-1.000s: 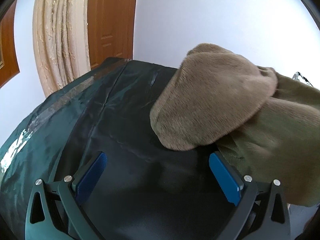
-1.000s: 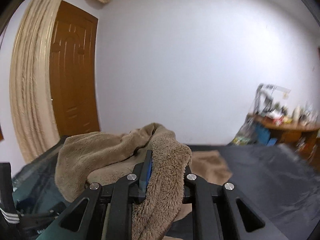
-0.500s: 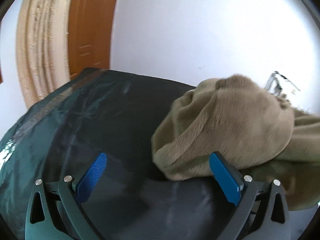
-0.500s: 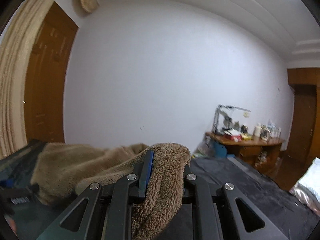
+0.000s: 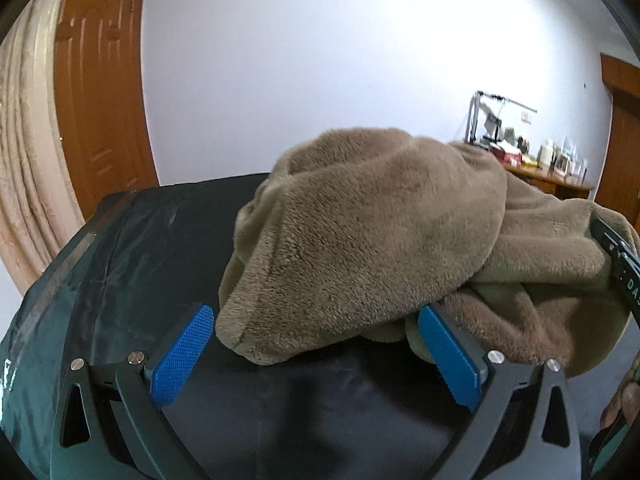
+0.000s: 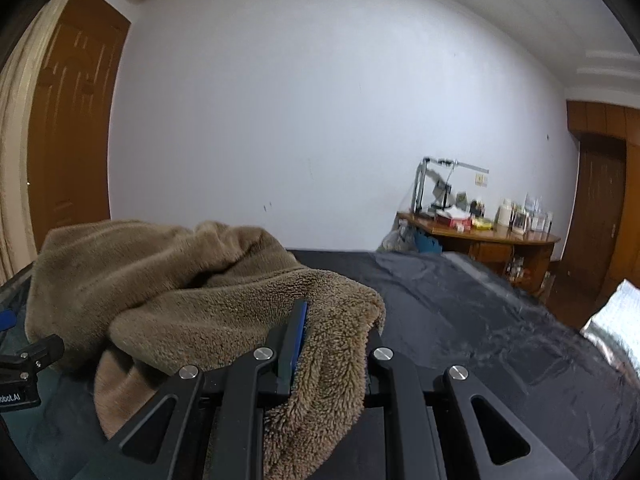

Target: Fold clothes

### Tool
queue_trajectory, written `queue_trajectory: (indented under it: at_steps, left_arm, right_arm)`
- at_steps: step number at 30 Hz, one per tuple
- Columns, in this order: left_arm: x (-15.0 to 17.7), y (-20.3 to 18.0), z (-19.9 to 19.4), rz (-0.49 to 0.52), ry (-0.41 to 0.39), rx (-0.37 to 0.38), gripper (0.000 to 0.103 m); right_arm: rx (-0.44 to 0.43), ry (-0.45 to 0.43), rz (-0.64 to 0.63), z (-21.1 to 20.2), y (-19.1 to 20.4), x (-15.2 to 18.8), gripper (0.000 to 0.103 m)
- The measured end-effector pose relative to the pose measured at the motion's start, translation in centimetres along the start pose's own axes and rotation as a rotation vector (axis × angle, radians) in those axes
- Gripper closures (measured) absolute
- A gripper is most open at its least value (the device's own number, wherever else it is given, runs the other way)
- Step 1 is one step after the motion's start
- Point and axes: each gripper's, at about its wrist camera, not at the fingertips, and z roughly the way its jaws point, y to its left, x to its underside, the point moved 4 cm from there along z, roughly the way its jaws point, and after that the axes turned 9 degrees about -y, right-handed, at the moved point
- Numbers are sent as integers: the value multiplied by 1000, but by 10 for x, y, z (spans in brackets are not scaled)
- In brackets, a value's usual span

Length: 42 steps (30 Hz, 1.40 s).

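A brown fleece garment (image 5: 372, 240) lies bunched on a dark cloth-covered table (image 5: 168, 248). My left gripper (image 5: 316, 344) is open, its blue pads wide apart, with the garment's near edge hanging just in front of and between them. My right gripper (image 6: 332, 340) is shut on a fold of the same fleece garment (image 6: 168, 280), which drapes over its fingers; the right pad is hidden by the fabric. Part of the right gripper shows at the right edge of the left wrist view (image 5: 624, 268).
The dark table cover (image 6: 480, 320) stretches to the right. A wooden door (image 5: 100, 100) and beige curtain (image 5: 28, 160) stand at the left. A wooden desk with clutter (image 6: 480, 232) stands by the far wall. A silvery item (image 6: 616, 328) lies at the right edge.
The left gripper has swung right and closer to the garment, whose edge now hangs between its pads. The right gripper, still clamped on the fleece, has turned and tilted slightly.
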Motion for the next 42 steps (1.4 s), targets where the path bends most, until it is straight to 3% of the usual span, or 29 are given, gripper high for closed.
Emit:
queue_trajectory:
  at_steps: [6,16,42]
  left_arm:
    - [3,-7,9,26,34,-26,0]
    - [5,-24,4,105,8,-15,0]
    - [-2,-18,3,64,6,4,0]
  right_arm:
    - [0,32,24,10,-7,13,86]
    - [0,44,25,12,-7,19,86]
    - [12,64,24,19,-7,24,86]
